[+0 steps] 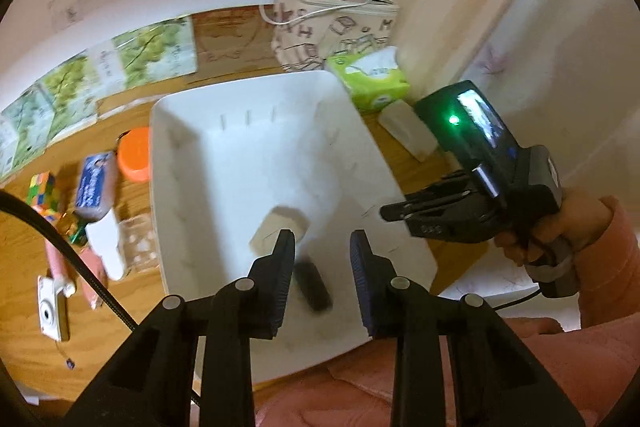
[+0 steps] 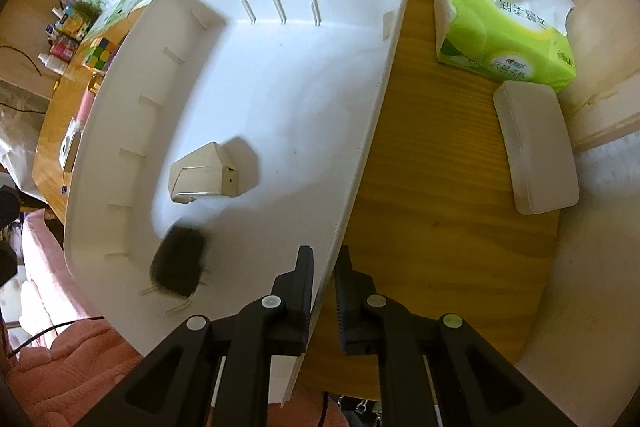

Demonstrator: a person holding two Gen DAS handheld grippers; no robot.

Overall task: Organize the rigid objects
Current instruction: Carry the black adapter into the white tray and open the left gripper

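A white bin (image 1: 256, 147) stands on the wooden table; in the right wrist view its rim (image 2: 360, 155) runs between my right fingers. In it lie a small beige house-shaped box (image 1: 280, 231) (image 2: 204, 173) and a blurred black object (image 1: 314, 285) (image 2: 178, 263). My left gripper (image 1: 323, 243) is open and empty above the bin, over the black object. My right gripper (image 2: 323, 259) is shut on the bin's right rim; it also shows in the left wrist view (image 1: 390, 213).
Left of the bin lie an orange lid (image 1: 134, 155), a blue packet (image 1: 94, 187), a puzzle cube (image 1: 42, 193), a white camera (image 1: 52, 315). Right of it are a green tissue pack (image 2: 504, 35) and a white case (image 2: 534, 147). A printed bag (image 1: 332, 31) stands behind.
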